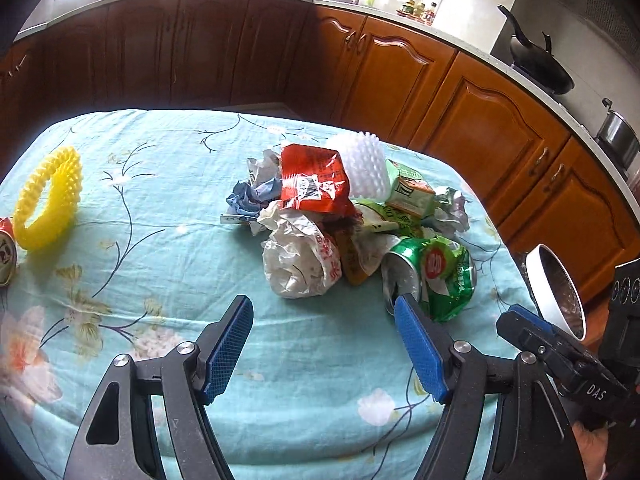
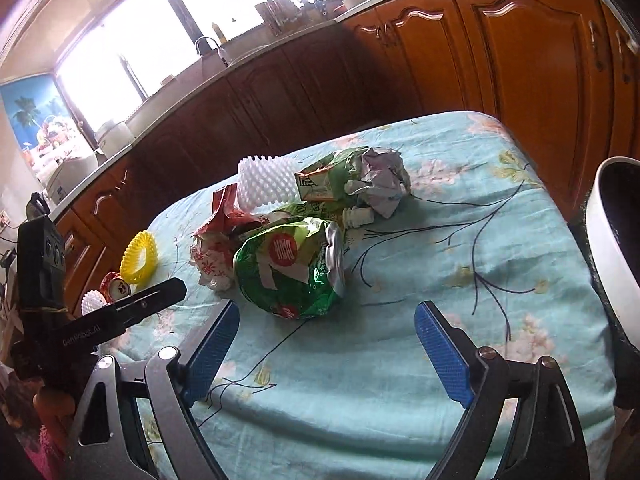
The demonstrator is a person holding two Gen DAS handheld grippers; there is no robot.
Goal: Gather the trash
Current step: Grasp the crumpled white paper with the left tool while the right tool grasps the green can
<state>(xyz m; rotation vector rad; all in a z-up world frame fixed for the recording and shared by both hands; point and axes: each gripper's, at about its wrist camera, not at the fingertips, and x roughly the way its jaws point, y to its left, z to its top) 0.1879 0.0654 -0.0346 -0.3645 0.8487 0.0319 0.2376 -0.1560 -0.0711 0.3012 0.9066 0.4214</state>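
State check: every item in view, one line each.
Left gripper: open, empty.
Right gripper: open, empty.
Crushed green drink can: dented, on its side.
Red foil snack wrapper: crumpled, atop pile.
Small green drink carton: tilted in pile.
Yellow spiky plastic ring: propped on edge.

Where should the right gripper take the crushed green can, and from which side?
Across the green can's dented body, coming from the near table edge. It lies on its side at the front of the pile, silver top toward open cloth, so the open right gripper can straddle it.
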